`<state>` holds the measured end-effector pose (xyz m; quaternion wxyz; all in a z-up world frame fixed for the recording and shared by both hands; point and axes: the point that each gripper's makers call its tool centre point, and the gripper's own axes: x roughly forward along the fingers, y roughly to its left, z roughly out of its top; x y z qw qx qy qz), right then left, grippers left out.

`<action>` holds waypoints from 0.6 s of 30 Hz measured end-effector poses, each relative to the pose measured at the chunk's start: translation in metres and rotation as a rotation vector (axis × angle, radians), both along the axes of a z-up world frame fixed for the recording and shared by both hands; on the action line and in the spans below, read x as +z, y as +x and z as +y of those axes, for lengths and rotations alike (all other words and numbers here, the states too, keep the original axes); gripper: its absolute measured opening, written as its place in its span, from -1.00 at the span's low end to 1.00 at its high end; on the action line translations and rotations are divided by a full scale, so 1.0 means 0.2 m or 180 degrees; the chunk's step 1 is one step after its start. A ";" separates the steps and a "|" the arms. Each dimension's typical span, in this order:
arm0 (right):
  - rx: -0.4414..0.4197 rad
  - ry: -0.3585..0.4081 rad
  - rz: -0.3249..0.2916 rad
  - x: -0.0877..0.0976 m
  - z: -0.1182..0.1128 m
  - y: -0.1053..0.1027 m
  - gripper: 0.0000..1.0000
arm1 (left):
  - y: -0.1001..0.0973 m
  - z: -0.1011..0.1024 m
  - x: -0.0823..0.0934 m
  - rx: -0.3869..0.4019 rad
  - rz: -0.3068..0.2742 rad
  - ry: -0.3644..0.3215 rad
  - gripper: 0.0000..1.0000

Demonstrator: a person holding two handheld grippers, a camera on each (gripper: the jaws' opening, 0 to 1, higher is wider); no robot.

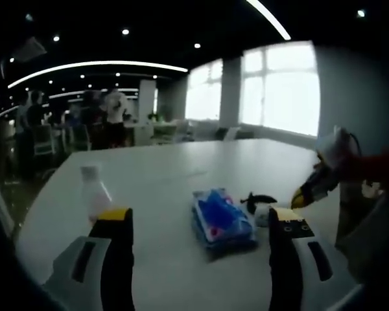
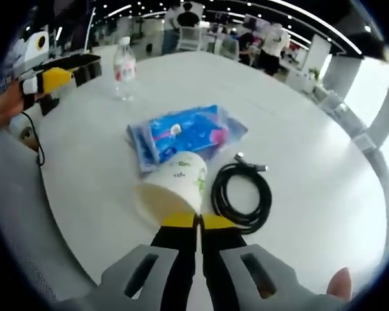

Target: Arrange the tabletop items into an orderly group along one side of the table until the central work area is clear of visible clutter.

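On the white table a blue wipes packet lies just beyond my open left gripper, which holds nothing. A clear water bottle stands upright to its left. A black cable and a bit of white paper cup show to the packet's right. In the right gripper view my right gripper is shut on the rim of the tilted paper cup. Beside the cup is the coiled cable, with the packet behind it and the bottle farther off.
My right gripper reaches in from the right in the left gripper view, and the left gripper shows at the upper left of the right gripper view. People and chairs stand beyond the table's far edge. Bright windows line the wall.
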<state>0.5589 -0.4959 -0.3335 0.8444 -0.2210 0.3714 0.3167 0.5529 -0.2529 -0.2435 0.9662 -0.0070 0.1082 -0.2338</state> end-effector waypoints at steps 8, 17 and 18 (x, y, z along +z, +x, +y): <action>0.0087 0.0251 0.0275 0.14 0.02 0.02 -0.97 | -0.03 -0.04 0.01 -0.0150 0.0004 0.0057 0.65; 0.0315 0.0134 0.0484 0.21 0.05 0.02 -0.97 | -0.06 -0.08 0.02 -0.0317 -0.0027 0.0116 0.64; 0.0349 0.0101 0.0511 0.21 0.05 0.01 -0.97 | -0.06 -0.09 0.02 -0.0334 -0.0027 0.0135 0.64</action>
